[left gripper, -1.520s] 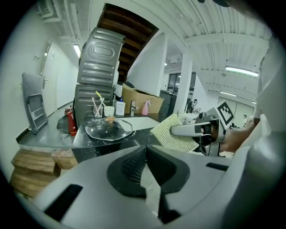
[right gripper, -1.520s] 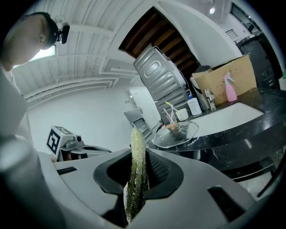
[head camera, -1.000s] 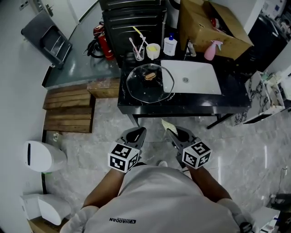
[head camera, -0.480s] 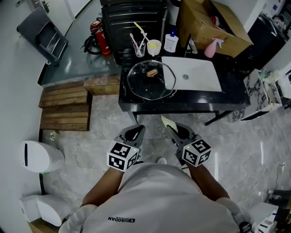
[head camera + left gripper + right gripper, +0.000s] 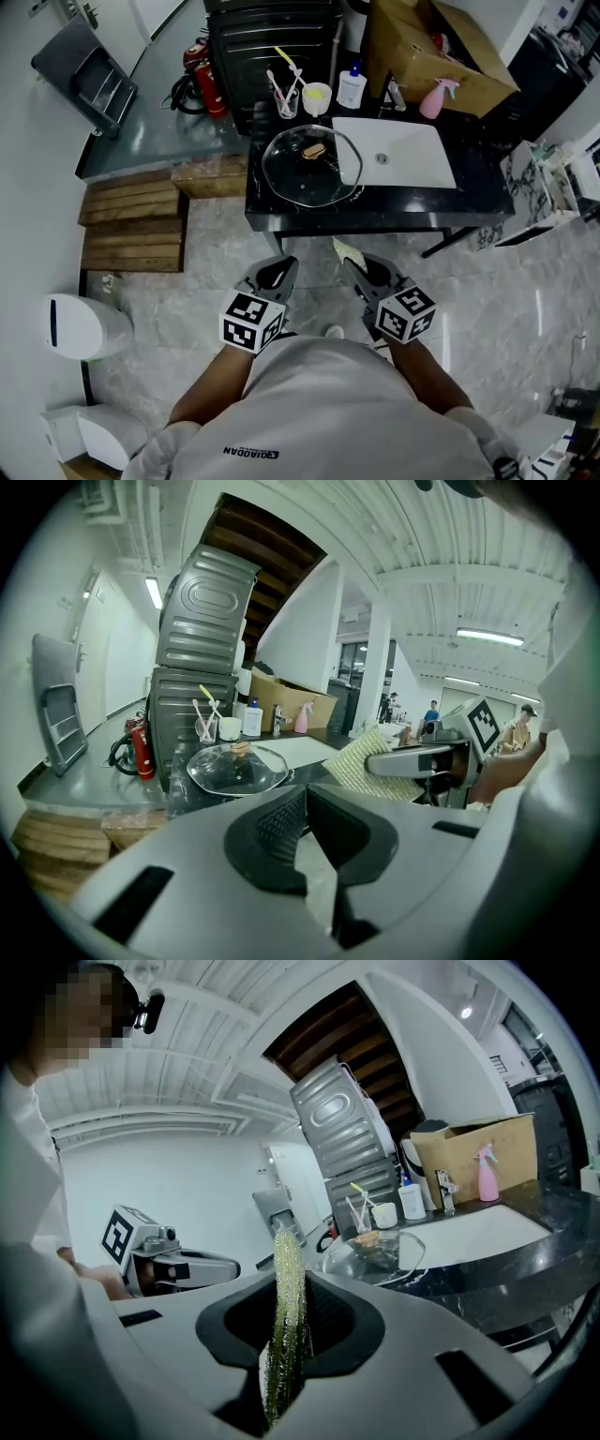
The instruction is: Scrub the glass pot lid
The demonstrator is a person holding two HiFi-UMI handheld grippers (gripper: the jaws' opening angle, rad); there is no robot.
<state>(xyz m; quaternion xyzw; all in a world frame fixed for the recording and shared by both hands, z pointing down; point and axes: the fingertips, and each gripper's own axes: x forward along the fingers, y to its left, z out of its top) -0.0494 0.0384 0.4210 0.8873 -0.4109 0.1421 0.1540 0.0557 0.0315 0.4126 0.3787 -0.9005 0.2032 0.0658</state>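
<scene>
- On the black stone worktop (image 5: 375,217), just left of its white sink (image 5: 412,159), lies one round glass pot lid with a wooden knob (image 5: 310,166).
- Short of the worktop, two tongs are held side by side at waist height, pointing toward it: the left tongs (image 5: 277,269) are closed on nothing, and the right tongs (image 5: 357,271) are clamped on one yellow-green scouring pad (image 5: 346,253).
- Small dark print on the person's white shirt (image 5: 319,412) reads "QIAODAN", mirrored.
</scene>
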